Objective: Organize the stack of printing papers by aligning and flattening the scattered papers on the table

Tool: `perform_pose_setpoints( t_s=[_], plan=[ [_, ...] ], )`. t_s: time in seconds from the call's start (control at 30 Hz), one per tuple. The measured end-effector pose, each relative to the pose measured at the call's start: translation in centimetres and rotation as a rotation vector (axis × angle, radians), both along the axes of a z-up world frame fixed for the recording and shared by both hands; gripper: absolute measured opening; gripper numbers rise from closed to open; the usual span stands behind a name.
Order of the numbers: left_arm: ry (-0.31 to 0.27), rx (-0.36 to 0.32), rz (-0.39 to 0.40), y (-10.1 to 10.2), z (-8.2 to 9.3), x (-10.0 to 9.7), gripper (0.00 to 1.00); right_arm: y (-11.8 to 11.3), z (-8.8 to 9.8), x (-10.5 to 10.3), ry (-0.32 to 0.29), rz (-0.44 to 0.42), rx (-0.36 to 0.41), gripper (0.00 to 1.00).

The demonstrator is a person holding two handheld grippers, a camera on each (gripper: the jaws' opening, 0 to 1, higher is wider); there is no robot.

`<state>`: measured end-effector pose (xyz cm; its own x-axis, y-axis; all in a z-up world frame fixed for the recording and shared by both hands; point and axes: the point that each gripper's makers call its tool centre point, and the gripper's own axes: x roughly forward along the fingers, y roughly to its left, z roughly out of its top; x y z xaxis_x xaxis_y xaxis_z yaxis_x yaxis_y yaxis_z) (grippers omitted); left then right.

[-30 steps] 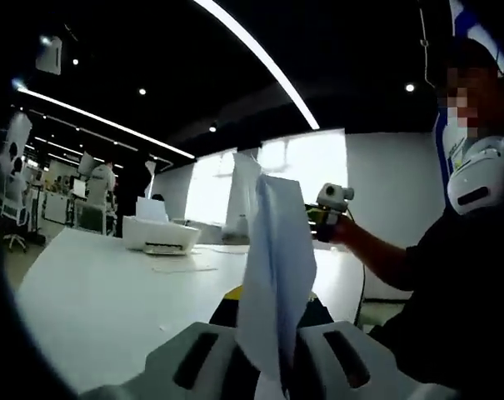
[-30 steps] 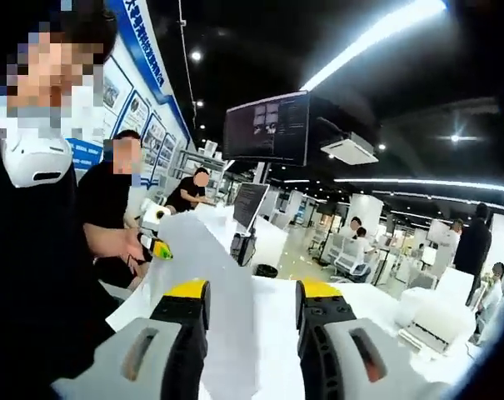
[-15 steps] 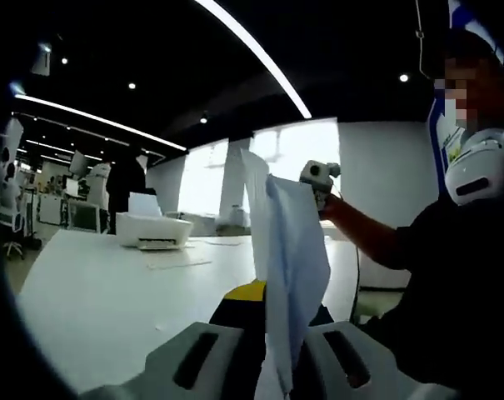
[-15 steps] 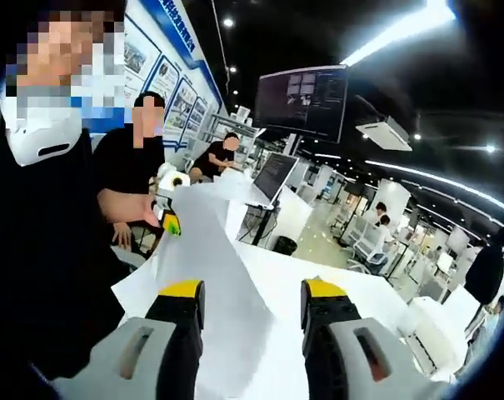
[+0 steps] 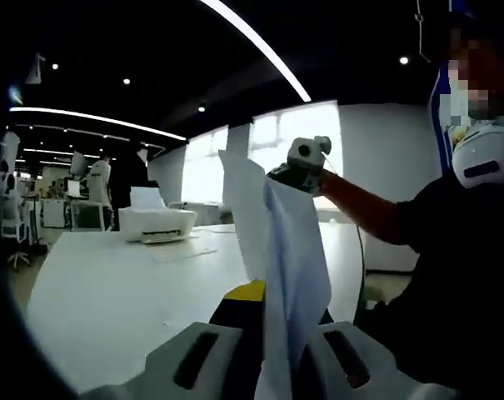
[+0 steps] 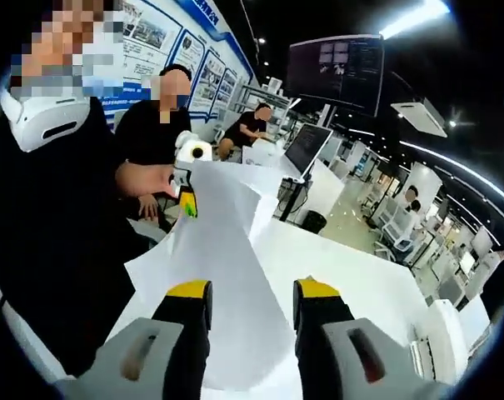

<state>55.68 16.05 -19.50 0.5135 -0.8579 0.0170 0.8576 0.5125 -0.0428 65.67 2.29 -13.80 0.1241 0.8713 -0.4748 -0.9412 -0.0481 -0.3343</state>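
White, faintly bluish papers over a white surface. Yellow-tipped black jaws on pale grey gripper bodies. White printer. Black sleeve.

2 tools, 1 paper stack, 1 printer, 1 table, 2 monitors.

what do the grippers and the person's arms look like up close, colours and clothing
Both grippers share one build: the left gripper and the right gripper have pale grey moulded bodies with dark oval slots, and black fingers capped with yellow tips. The person wears a black short sleeve top and a white device hangs at the neck. No cables are visible.
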Motion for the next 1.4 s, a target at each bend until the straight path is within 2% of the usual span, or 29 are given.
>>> perform_pose_setpoints(
  t_s=[0.17,0.33,0.5,0.77,0.8,0.9,1.0,1.1,1.23,1.4],
  plan=[
    [0.0,0.011,-0.006,-0.1,0.0,-0.2,0.06,0.5,-0.5,0.3,0.032,0.023,-0.036,0.33],
    [-0.006,0.019,-0.01,-0.2,0.2,-0.4,0.06,1.0,-1.2,-0.3,0.058,0.052,-0.083,0.33],
    [-0.008,0.022,-0.017,-0.3,0.2,-0.4,0.06,1.5,-1.9,-0.4,0.054,0.061,-0.119,0.31],
    [-0.009,0.026,-0.024,-0.4,0.1,-0.5,0.06,2.0,-3.1,-0.5,0.081,0.063,-0.151,0.17],
    [-0.01,0.03,-0.024,-0.5,0.0,-0.6,0.06,2.0,-3.6,-0.7,0.101,0.068,-0.168,0.15],
    [-0.017,0.036,-0.025,-0.5,0.0,-0.8,0.06,2.1,-4.7,-1.0,0.11,0.079,-0.208,0.0],
    [-0.02,0.035,-0.017,-0.2,-0.1,-0.6,0.06,1.9,-5.6,-1.3,0.123,0.083,-0.256,0.0],
    [-0.017,0.033,-0.01,-0.1,-0.2,-0.4,0.06,1.6,-5.8,-1.8,0.136,0.095,-0.275,0.0],
    [-0.011,0.016,-0.007,0.1,-0.3,-0.2,0.06,1.3,-5.7,-2.1,0.146,0.093,-0.271,0.0],
    [-0.017,-0.034,0.008,0.7,0.3,-0.1,0.06,1.5,-4.9,-2.0,0.196,0.065,-0.192,0.0]
  ],
)
